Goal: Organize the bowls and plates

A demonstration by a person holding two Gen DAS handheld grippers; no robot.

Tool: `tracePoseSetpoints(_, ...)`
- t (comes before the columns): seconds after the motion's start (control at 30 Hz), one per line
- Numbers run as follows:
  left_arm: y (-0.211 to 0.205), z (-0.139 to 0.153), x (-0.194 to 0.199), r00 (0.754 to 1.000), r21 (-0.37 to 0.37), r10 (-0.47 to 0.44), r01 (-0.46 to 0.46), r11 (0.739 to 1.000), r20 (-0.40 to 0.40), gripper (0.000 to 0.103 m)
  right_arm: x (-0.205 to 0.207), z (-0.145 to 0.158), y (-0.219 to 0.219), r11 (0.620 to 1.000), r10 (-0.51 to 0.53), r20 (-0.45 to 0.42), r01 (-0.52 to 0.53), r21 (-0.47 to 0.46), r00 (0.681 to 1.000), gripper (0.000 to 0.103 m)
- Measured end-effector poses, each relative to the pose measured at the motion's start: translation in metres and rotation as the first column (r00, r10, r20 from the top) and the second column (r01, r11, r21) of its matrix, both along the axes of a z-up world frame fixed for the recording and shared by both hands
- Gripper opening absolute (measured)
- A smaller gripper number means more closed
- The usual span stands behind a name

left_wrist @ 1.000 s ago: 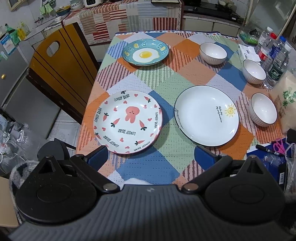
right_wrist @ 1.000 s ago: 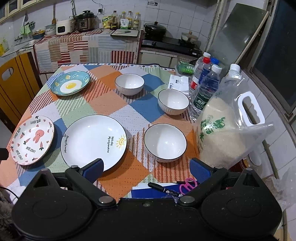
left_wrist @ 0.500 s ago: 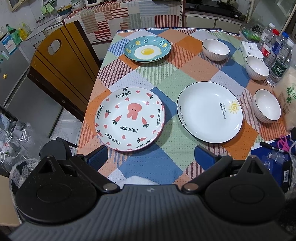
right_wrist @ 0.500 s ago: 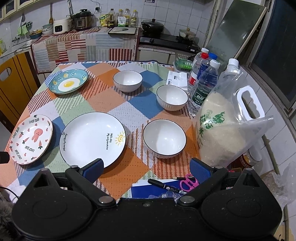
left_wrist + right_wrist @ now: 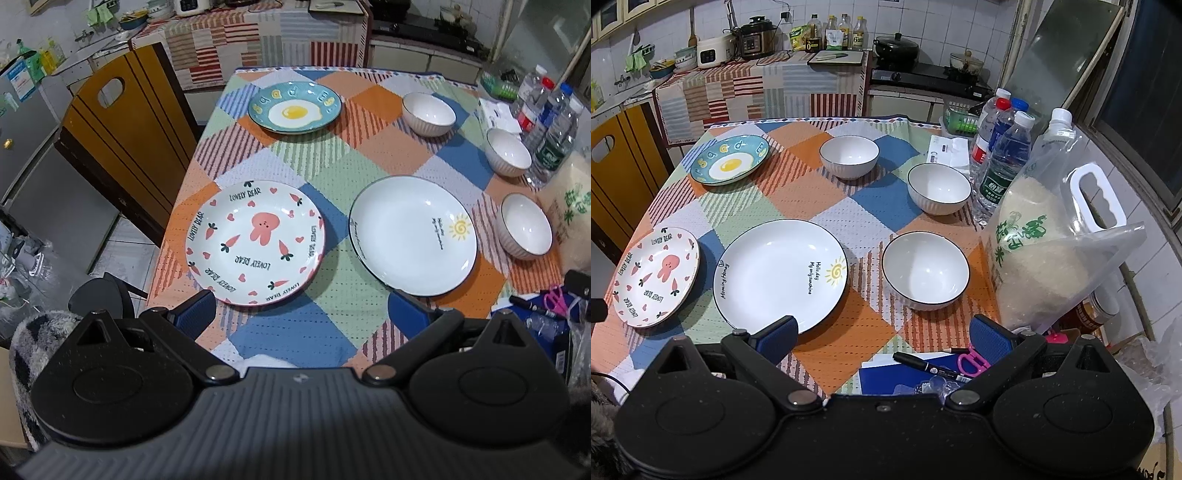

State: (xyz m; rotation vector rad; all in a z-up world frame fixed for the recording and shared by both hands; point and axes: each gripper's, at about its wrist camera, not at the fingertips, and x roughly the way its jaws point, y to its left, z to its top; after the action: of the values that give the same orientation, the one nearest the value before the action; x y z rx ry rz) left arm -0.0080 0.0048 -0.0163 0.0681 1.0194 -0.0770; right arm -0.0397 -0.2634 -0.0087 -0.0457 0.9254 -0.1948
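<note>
Rabbit plate (image 5: 255,242) nearer left gripper (image 5: 301,314)

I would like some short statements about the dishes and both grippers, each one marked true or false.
1. Three bowls stand on the table, none stacked. True: near bowl, middle bowl, far bowl.
2. The left gripper holds the rabbit plate. False: it is open and holds nothing.
3. The egg plate lies on the sun plate. False: they lie apart.
4. The right gripper is open. True.
5. The rice bag stands beside the near bowl. True.
</note>
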Motion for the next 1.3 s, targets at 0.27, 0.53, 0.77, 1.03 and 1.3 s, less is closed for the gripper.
tracePoseSetpoints(0.27, 0.005, -0.006, 0.003, 1.0, 0.0, 0.019, -0.019, 1.0, -0.003, 0.101, 0.002, -0.004, 0.003, 1.0, 0.006, -0.008, -0.006, 0.005, 1.0, 0.101)
tracePoseSetpoints(0.53, -0.001, -0.009, 0.002, 1.0, 0.014, -0.026, 0.026, 1.0, -0.018, 0.101, 0.004, -0.008, 0.005, 1.0, 0.014, -0.022, -0.014, 0.009, 1.0, 0.101)
tracePoseSetpoints(0.77, 0.0, -0.005, -0.002, 0.999, -0.005, -0.039, 0.038, 0.999, -0.03, 0.101, 0.004, -0.008, 0.005, 1.0, 0.019, -0.023, -0.018, 0.012, 1.0, 0.101)
tracePoseSetpoints(1.03, 0.005, -0.005, -0.003, 0.998, -0.021, -0.032, 0.031, 0.999, -0.048, 0.101, 0.003, -0.008, 0.005, 1.0, 0.021, -0.021, -0.021, 0.014, 1.0, 0.101)
tracePoseSetpoints(1.3, 0.005, -0.011, 0.0, 0.999, -0.003, -0.022, 0.022, 1.0, -0.047, 0.101, 0.004, -0.011, 0.005, 1.0, 0.025, -0.024, -0.025, 0.016, 0.999, 0.101)
